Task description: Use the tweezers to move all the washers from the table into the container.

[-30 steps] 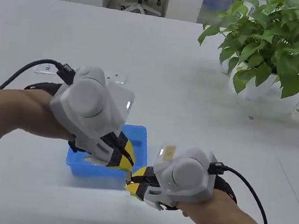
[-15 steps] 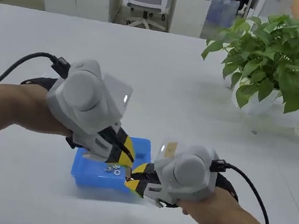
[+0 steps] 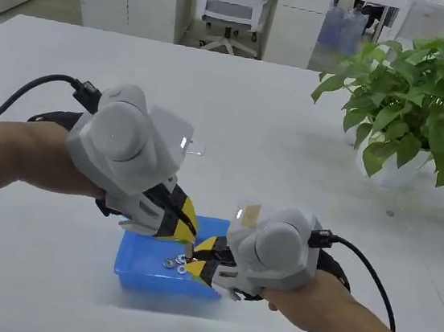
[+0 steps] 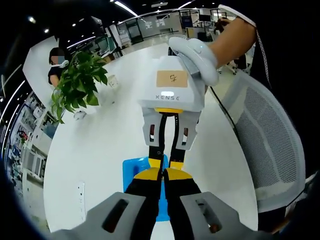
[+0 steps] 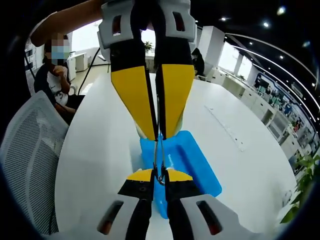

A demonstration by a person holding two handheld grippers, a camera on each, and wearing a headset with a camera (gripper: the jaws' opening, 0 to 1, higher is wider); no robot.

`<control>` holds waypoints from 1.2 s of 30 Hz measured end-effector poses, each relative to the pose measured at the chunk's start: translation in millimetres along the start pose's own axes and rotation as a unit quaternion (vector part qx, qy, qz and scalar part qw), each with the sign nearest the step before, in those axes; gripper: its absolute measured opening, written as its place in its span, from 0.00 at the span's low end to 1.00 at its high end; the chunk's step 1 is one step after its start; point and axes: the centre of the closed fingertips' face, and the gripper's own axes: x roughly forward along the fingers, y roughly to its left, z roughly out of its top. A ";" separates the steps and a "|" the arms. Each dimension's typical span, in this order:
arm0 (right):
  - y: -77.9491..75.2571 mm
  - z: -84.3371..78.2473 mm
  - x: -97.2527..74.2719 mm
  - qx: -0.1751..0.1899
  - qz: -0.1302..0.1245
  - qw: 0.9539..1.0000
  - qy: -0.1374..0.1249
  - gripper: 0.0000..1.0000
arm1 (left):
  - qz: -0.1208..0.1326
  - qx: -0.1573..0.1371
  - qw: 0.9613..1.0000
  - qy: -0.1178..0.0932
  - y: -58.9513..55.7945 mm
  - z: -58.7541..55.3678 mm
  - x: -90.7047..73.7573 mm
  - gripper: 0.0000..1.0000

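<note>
Steel tweezers (image 5: 158,150): long axis runs from left gripper (image 5: 159,136) to right gripper (image 5: 159,176), arms narrowing toward the latter. Left jaws closed on the shank; right jaws drawn together at the narrow end, grip unclear. Load at tips: cannot tell. Washers (image 3: 171,263): directly beneath the tips, inside blue container (image 3: 137,273). Likely move: straight down.
</note>
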 end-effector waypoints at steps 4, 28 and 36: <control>-4.3 -0.2 6.2 -0.002 0.004 1.000 0.001 0.09 | 0.002 -0.004 1.000 0.003 4.8 -5.7 1.1 0.06; -17.3 -23.8 43.3 0.019 0.032 0.999 0.019 0.09 | -0.011 -0.043 0.999 0.008 22.6 -44.9 24.7 0.06; -18.0 -33.4 51.9 0.028 0.041 0.998 0.028 0.10 | -0.018 -0.054 0.998 0.009 24.9 -54.1 33.5 0.06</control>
